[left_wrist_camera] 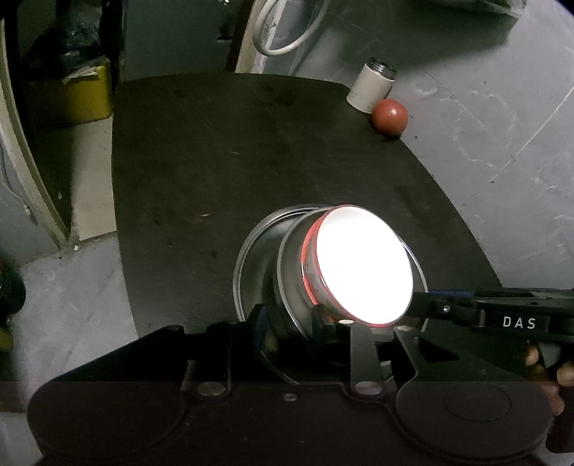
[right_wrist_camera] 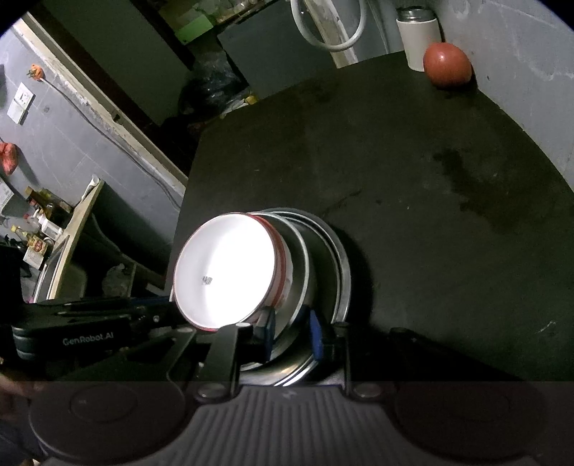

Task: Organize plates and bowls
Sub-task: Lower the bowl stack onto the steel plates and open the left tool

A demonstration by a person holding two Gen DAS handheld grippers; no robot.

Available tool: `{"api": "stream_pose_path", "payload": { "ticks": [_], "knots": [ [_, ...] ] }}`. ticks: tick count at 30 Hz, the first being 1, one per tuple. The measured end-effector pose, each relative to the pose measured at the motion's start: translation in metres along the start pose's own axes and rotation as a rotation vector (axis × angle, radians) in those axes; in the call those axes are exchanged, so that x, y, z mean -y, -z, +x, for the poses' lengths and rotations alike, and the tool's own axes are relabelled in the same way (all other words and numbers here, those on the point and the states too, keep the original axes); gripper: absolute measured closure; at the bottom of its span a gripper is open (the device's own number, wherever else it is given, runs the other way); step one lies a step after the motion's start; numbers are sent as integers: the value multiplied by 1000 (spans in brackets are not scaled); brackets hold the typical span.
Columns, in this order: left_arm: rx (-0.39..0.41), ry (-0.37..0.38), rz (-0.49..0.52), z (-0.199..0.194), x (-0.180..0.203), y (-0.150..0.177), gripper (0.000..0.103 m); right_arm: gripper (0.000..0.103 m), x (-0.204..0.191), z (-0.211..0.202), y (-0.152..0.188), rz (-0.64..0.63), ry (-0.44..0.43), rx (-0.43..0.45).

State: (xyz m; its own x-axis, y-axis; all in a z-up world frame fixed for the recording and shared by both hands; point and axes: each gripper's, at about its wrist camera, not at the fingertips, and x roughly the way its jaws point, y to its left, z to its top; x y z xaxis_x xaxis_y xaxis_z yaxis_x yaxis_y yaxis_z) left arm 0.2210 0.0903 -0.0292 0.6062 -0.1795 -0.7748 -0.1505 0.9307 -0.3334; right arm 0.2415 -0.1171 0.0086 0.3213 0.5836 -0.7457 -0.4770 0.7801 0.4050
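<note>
A white bowl (left_wrist_camera: 364, 267) with a red outer wall sits nested in a steel bowl (left_wrist_camera: 292, 265), which rests on stacked steel plates (left_wrist_camera: 244, 258) on the dark table (left_wrist_camera: 215, 161). My left gripper (left_wrist_camera: 288, 322) straddles the near rim of the steel bowl, with a small gap at its pads. From the opposite side, my right gripper (right_wrist_camera: 291, 335) has its blue pads (right_wrist_camera: 267, 333) on either side of the steel bowl's (right_wrist_camera: 299, 272) rim and pressing on it, above the plates (right_wrist_camera: 342, 272). The white bowl (right_wrist_camera: 226, 269) glares brightly. Each gripper shows in the other's view.
A white cylindrical can (left_wrist_camera: 369, 86) and a red round fruit (left_wrist_camera: 389, 116) stand at the table's far right corner. A white ring (left_wrist_camera: 283, 28) leans on the wall behind. The table's left edge drops to a grey floor (left_wrist_camera: 71, 304) and a shelf of bottles (right_wrist_camera: 39, 229).
</note>
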Motion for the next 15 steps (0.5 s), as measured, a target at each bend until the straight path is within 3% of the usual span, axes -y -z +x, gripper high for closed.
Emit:
{"api": "stream_pose_path", "payload": {
  "ticks": [6, 8, 10, 15],
  "knots": [
    [2, -24, 7, -2, 0, 0, 65, 70, -1, -2, 0, -5, 29, 14],
    [1, -46, 7, -3, 1, 0, 52, 68, -2, -2, 1, -10, 39, 17],
    [5, -67, 5, -4, 0, 0, 47, 68, -3, -4, 0, -14, 50, 24],
    [16, -69, -8, -8, -3, 1, 42, 62, -2, -6, 2, -17, 65, 36]
  ]
}}
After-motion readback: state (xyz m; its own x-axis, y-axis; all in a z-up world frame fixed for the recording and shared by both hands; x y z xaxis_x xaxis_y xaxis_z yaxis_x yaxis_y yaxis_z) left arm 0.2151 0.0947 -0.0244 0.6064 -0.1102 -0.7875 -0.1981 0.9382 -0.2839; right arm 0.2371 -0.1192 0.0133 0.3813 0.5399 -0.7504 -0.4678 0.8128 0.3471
